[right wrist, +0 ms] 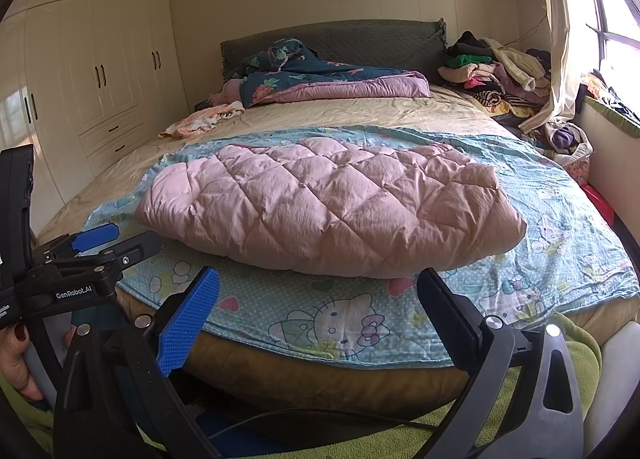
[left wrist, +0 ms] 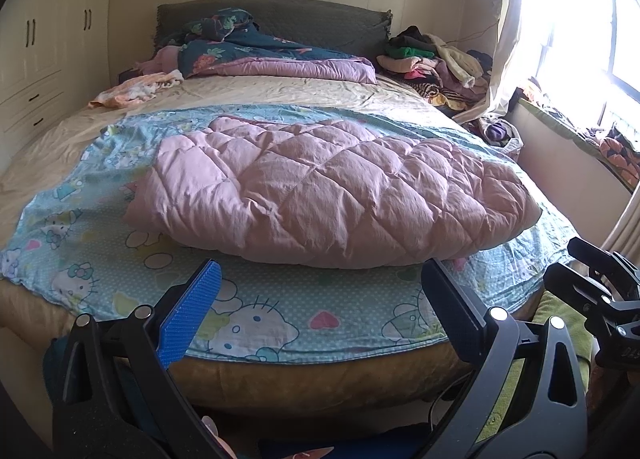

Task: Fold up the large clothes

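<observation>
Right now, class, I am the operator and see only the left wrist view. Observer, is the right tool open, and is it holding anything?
Observer: The right tool is open and empty, just short of the pink quilt.
Operator: Who holds my left tool?
Observer: A hand with dark red nails grips the handle of the left tool.
Operator: Is anything beside the bed on the window side?
Observer: A red thing sits low beside the bed. I cannot tell what it is.
</observation>
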